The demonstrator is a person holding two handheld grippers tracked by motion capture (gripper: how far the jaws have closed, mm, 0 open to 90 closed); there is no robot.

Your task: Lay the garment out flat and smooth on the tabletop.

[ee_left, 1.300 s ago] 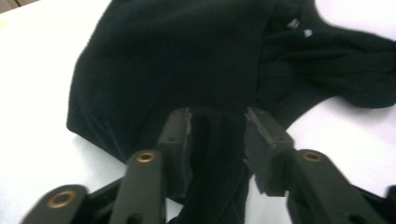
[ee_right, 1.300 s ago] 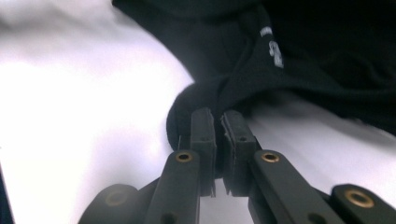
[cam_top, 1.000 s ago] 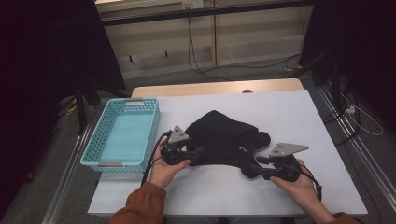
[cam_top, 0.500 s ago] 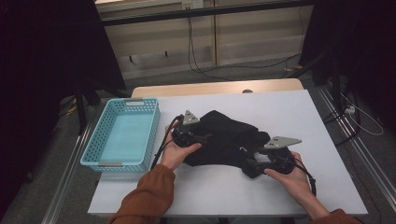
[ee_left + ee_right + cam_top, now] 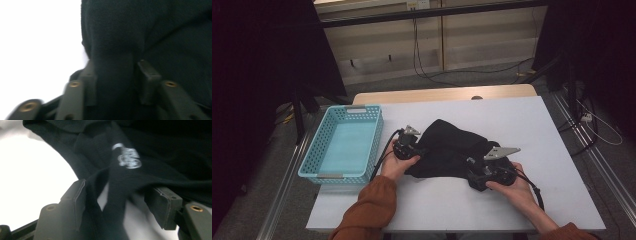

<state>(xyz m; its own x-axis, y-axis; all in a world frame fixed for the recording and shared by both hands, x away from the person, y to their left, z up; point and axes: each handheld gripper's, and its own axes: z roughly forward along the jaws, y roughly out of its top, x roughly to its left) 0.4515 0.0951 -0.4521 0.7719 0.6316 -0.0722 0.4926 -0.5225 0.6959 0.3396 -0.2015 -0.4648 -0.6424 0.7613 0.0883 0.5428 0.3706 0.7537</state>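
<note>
white table point(image 5: 562, 200) under me carries a black garment point(image 5: 452, 145), crumpled at its middle beside a blue basket point(image 5: 342, 150). my left gripper point(image 5: 113, 75) has just been closing and pinches a fold at the cloth's left edge. my right gripper point(image 5: 122, 205) has just been opening, jaws spread, a strap lying loose between them.

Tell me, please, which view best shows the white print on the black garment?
The right gripper view: the white print sits on a fold just beyond the jaws. The high view gives the whole black garment but no legible print; the left gripper view shows plain dark fabric.
</note>
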